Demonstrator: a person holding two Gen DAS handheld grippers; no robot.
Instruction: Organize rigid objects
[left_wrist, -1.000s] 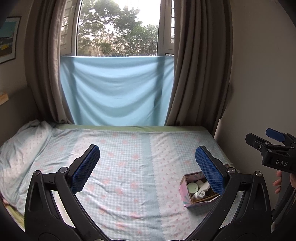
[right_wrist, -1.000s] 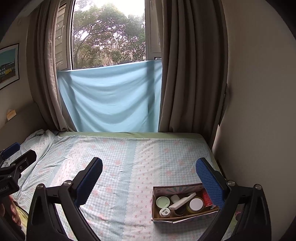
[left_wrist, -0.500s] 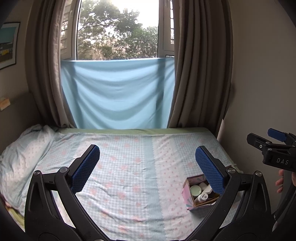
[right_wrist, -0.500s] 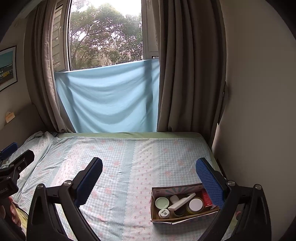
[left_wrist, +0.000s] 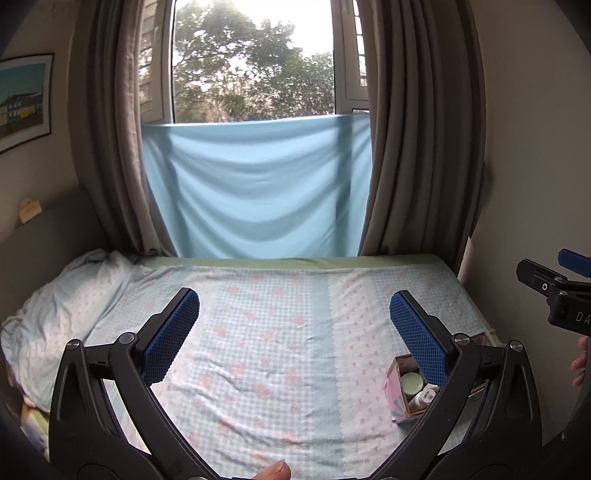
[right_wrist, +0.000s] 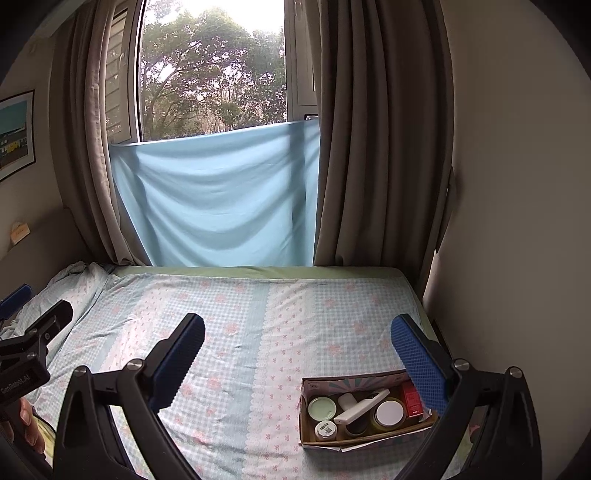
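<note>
A small cardboard box (right_wrist: 369, 382) sits near the right front of the bed, seen also in the left wrist view as the box (left_wrist: 395, 398). It holds a green-lidded jar (right_wrist: 322, 408), a white-lidded jar (right_wrist: 388, 412), a white tube (right_wrist: 364, 406), a red carton (right_wrist: 412, 398) and a small bottle (right_wrist: 325, 428). My right gripper (right_wrist: 297, 332) hovers open above the bed, its right finger over the box's right end. My left gripper (left_wrist: 293, 312) is open over the middle of the bed, holding nothing.
The bed (right_wrist: 258, 332) has a checked floral sheet, with a rumpled pillow (left_wrist: 55, 314) at the left. Brown curtains (right_wrist: 369, 147) and a blue cloth (right_wrist: 218, 199) hang at the window behind. A wall (right_wrist: 517, 221) borders the bed's right side.
Both grippers have drawn back and tilted up slightly, so the bed and box sit lower in view. Their jaws stayed open and the box has not moved.
</note>
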